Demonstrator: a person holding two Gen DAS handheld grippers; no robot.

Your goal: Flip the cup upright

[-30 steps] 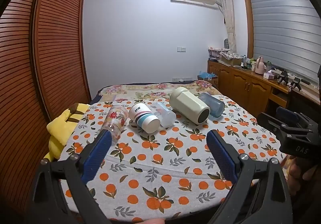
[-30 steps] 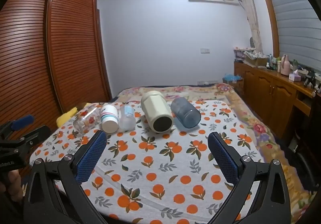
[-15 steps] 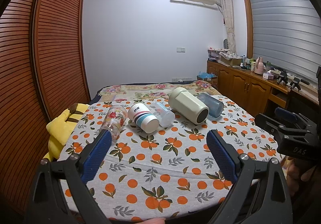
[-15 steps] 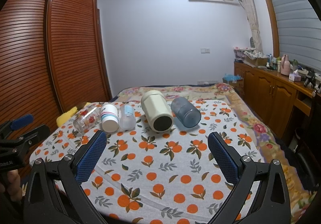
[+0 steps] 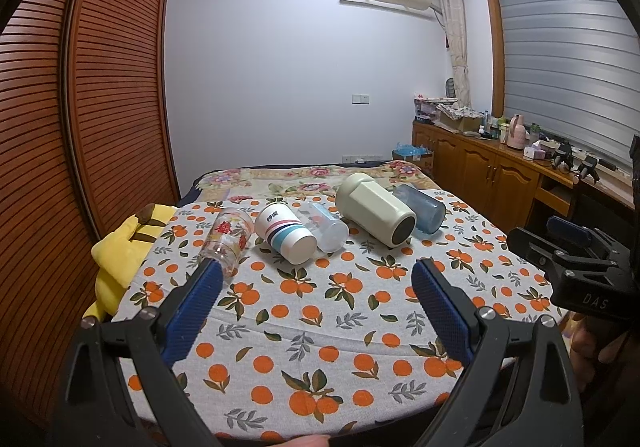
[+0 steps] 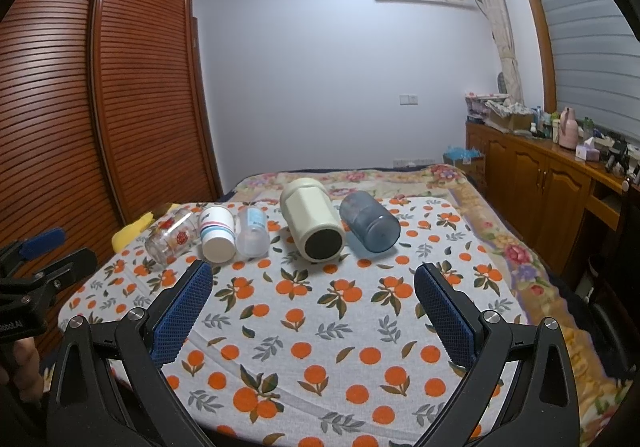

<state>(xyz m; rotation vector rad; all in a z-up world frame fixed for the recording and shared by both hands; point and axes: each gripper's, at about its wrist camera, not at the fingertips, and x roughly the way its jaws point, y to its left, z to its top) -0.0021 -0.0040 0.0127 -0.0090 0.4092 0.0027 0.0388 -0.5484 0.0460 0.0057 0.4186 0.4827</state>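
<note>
Several cups lie on their sides in a row on the orange-print cloth point(image 5: 312, 311): a clear glass with a red print point(image 5: 226, 239) point(image 6: 170, 241), a white striped cup point(image 5: 286, 237) point(image 6: 216, 233), a clear plastic cup point(image 5: 324, 229) point(image 6: 252, 231), a large cream cup point(image 5: 374, 213) point(image 6: 314, 223) and a blue translucent cup point(image 5: 424, 209) point(image 6: 370, 221). My left gripper point(image 5: 316, 287) is open and empty, in front of the row. My right gripper point(image 6: 314, 289) is open and empty, in front of the cream cup.
A yellow plush point(image 5: 120, 255) lies at the table's left edge. A wooden slatted wardrobe point(image 5: 80, 107) stands on the left. A wooden sideboard point(image 6: 540, 183) with clutter runs along the right wall. A flowered bedspread point(image 6: 360, 177) lies behind the cups.
Both views shift only slightly; the left gripper has eased back a little from the cups. Nothing was grasped or moved on the cloth.
</note>
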